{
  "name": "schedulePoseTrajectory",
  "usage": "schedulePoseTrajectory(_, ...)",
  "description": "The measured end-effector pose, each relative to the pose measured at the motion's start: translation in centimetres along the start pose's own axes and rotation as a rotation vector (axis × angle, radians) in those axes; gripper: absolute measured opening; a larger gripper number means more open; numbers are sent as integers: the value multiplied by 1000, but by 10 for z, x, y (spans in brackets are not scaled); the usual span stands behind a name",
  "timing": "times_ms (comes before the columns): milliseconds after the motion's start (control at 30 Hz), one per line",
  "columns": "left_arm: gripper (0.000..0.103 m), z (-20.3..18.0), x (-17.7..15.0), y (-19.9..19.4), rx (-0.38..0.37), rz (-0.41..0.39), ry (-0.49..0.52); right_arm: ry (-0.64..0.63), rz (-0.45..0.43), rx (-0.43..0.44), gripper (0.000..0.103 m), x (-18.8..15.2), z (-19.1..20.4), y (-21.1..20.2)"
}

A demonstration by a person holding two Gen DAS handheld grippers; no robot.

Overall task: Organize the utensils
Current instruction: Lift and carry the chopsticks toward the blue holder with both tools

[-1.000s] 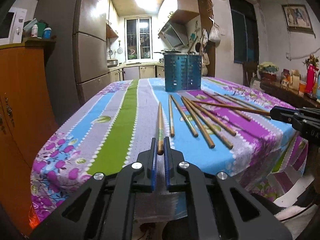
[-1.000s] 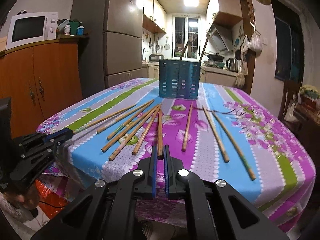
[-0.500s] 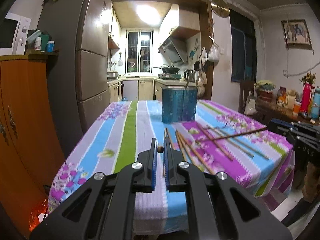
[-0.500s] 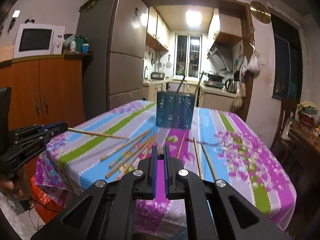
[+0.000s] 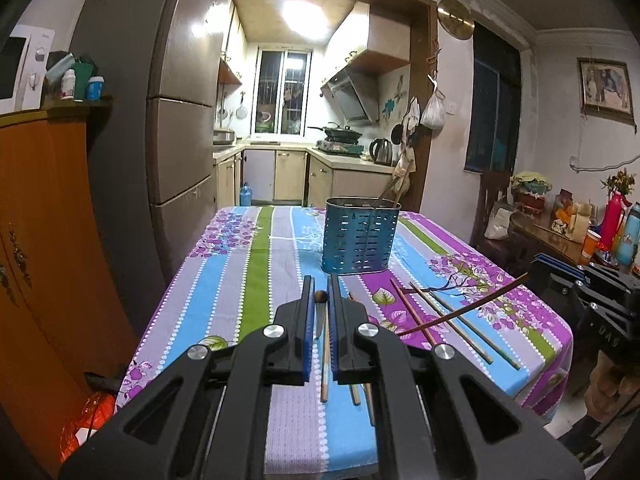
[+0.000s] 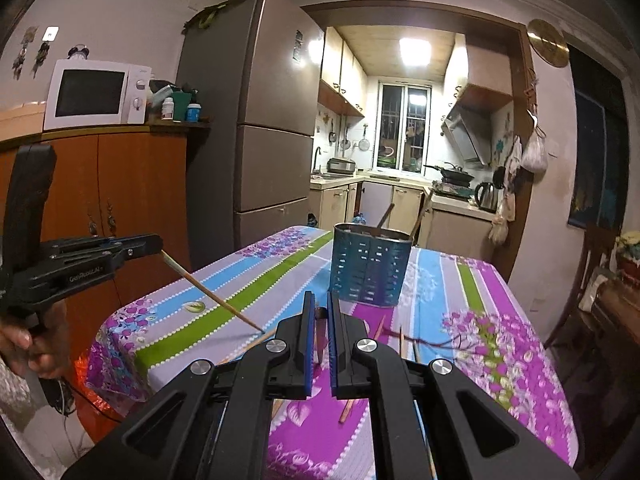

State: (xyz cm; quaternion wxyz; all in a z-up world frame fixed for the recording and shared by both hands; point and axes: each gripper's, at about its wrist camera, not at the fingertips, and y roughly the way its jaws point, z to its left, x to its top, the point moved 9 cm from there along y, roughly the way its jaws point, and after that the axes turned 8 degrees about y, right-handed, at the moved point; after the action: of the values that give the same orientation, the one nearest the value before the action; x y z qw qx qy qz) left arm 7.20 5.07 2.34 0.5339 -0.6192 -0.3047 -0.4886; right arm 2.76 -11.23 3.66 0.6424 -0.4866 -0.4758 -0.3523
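Note:
My left gripper [image 5: 320, 285] is shut on a wooden chopstick [image 5: 320, 297], held well above the table; only its end shows between the jaws. In the right wrist view that same left gripper [image 6: 157, 243] appears at the left, its chopstick [image 6: 212, 297] slanting down toward the cloth. My right gripper [image 6: 320, 301] is shut on another chopstick [image 6: 319, 314], whose dark shaft [image 5: 460, 312] juts from the right gripper [image 5: 536, 263] in the left wrist view. A blue perforated utensil holder [image 5: 360, 236] [image 6: 370, 268], with a few sticks in it, stands mid-table ahead of both grippers. Several chopsticks [image 5: 444, 312] lie loose on the cloth.
The table [image 5: 248, 280] wears a striped floral cloth. A tall fridge [image 6: 260, 120] and an orange cabinet [image 6: 120, 184] with a microwave [image 6: 96, 94] stand to the left. On the right are a chair [image 5: 496, 204] and a cluttered side table [image 5: 580, 236]. A hand [image 6: 32, 344] grips the left tool.
Both grippers have risen with a chopstick each. The table and the loose chopsticks now sit lower and farther below them, and the held chopsticks hang clear of the cloth.

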Motion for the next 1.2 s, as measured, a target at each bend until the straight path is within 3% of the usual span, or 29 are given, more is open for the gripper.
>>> schedulePoseTrajectory(400,5,6,22,17,-16,57,-8,-38,23,19,7,26,3,24)
schedulePoseTrajectory(1200,5,7,94,58,-51,22,-22,38,73,73,7,78,-23,69)
